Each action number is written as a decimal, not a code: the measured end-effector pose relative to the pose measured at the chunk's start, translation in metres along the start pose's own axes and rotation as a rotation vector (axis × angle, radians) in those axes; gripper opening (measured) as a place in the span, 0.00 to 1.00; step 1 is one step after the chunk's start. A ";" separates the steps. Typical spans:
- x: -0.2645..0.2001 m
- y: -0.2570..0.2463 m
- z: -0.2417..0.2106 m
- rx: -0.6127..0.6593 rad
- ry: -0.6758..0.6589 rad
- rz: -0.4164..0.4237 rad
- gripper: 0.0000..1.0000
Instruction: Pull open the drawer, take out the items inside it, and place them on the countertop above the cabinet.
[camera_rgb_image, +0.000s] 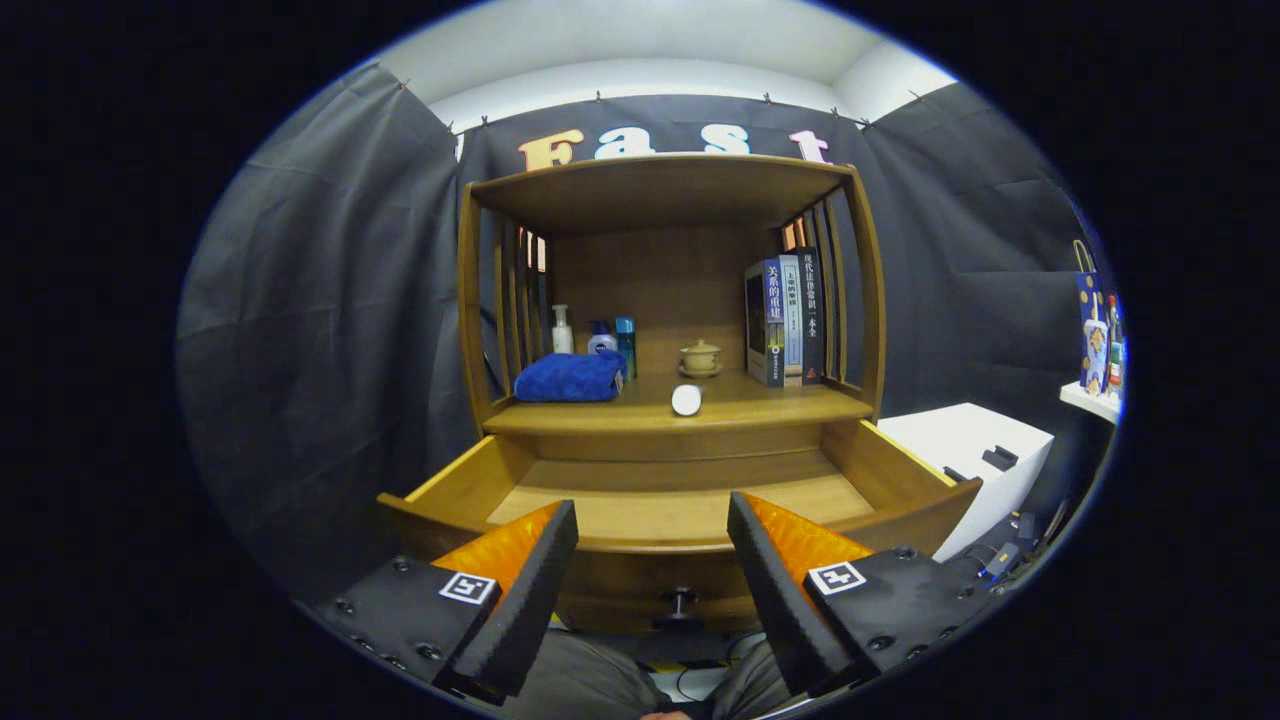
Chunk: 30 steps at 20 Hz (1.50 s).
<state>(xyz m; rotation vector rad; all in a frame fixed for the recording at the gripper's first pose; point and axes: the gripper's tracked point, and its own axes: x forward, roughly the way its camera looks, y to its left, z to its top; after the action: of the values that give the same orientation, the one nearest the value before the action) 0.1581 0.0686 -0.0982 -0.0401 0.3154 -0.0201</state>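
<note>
The gripper (652, 560) hangs in front of the drawer (680, 505) with its two fingers spread wide apart and nothing held between them. The drawer stands pulled out from the wooden cabinet (668, 300), and its front edge runs across just beyond the fingertips, spanning the gap between them. The drawer's knob (680, 603) sits on the front panel, below that edge and midway between the two fingers, touched by neither. The part of the drawer's floor that can be seen is bare wood, with its two side walls slanting outward to either side of the fingers. Above the drawer, the countertop (760, 405) forms the cabinet's lower shelf, and a small white object (686, 399) lies near its front edge, straight ahead of the gripper and well beyond the drawer. Further back on the countertop a lidded cup on a saucer (700, 357) stands behind the white object. To the left of the drawer's centre line a folded blue towel (568, 379) rests on the countertop, with three bottles (595, 335) just behind it against the slatted side. On the right side, a row of upright books (785, 318) leans close to the cabinet's right slats. Open countertop remains between the towel and the books. A white box (970, 450) stands to the right of the drawer, close beside its right wall.
</note>
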 end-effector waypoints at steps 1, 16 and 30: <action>0.000 -0.001 -0.009 -0.014 0.004 -0.005 0.98; 0.018 -0.006 -0.055 -0.015 0.048 -0.027 0.98; 0.036 -0.021 -0.071 0.023 0.085 -0.073 0.96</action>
<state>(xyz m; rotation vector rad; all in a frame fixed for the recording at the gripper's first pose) 0.1701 0.0444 -0.1762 -0.0280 0.3985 -0.0981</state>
